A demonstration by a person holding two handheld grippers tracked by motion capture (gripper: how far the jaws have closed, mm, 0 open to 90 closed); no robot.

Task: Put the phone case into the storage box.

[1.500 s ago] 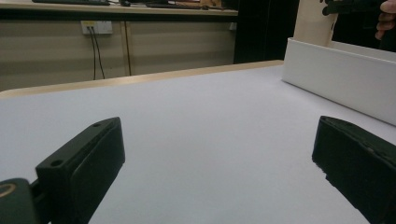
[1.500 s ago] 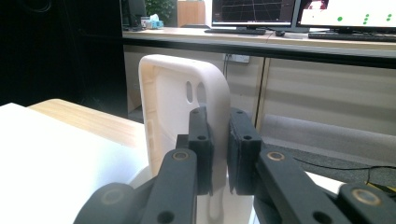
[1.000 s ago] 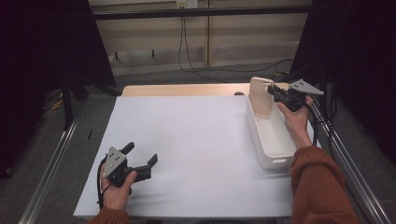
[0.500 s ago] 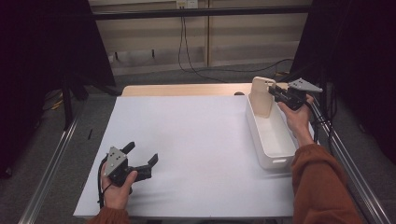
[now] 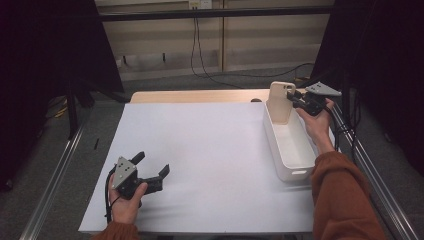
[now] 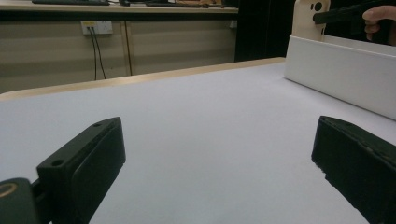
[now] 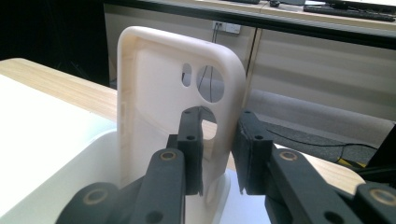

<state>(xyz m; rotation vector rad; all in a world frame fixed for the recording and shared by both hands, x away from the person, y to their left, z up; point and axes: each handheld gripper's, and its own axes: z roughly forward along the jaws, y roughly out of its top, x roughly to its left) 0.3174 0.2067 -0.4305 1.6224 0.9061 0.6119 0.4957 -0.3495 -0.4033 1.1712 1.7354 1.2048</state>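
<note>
1. One cream phone case [image 5: 280, 101] stood upright at the far end of the white bin [image 5: 290, 150], upper right of the high view.
2. Right gripper [image 7: 219, 156] straddled its edge, jaws just easing apart, pads barely off it.
3. Left gripper [image 5: 150, 167] lay lower left, released, holding nothing.

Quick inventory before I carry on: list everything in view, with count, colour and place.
Cream plastic phone case: one, cream, upright at the far end of the bin, its side edge between the right jaws.
White rectangular plastic bin: one, white, right side of the table.
White table sheet: one, white, covering the tabletop.
Light wooden tabletop strip: one, tan, along the far edge.
Black cables: several, black, on the floor and wall beyond the table.
Left hand-held gripper: one, black, near left corner, jaws apart, nothing between them.
Right hand-held gripper: one, black, at the case; its jaws have just been opening.
</note>
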